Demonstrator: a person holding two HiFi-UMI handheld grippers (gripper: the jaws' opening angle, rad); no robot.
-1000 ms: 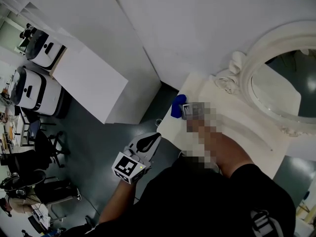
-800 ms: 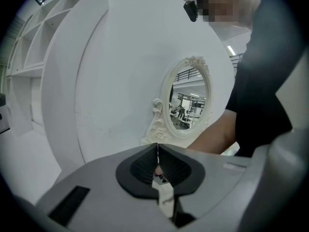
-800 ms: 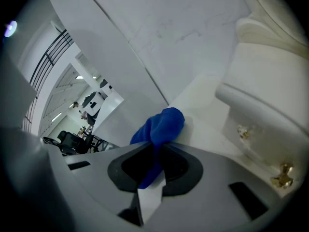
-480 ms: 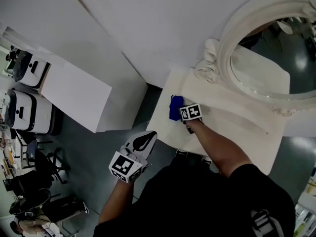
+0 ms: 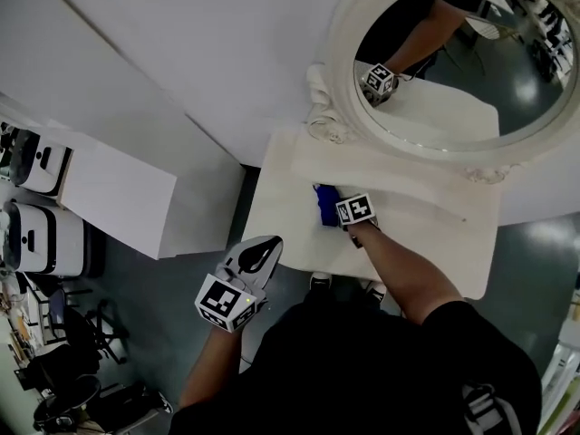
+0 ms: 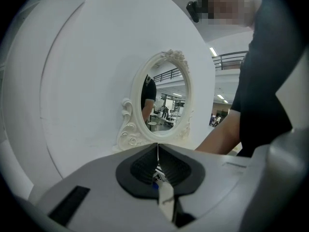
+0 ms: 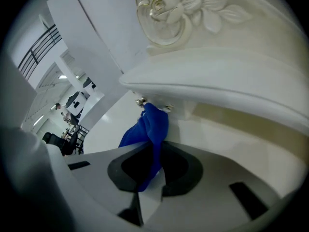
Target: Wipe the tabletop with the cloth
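Right gripper point(image 5: 335, 208) pinches the blue cloth point(image 5: 324, 203) against the cream tabletop point(image 5: 285, 229), with the ornate mirror point(image 5: 337, 53) just beyond it; left gripper point(image 5: 261, 254) hangs closed and empty.

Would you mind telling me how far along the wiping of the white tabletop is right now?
Done: the blue cloth is clamped in the right gripper. In hand: it is down on the tabletop, by the base of the mirror frame. Left: no wiped trace shows, so how much surface remains cannot be told. The left gripper is shut and empty, off the table.
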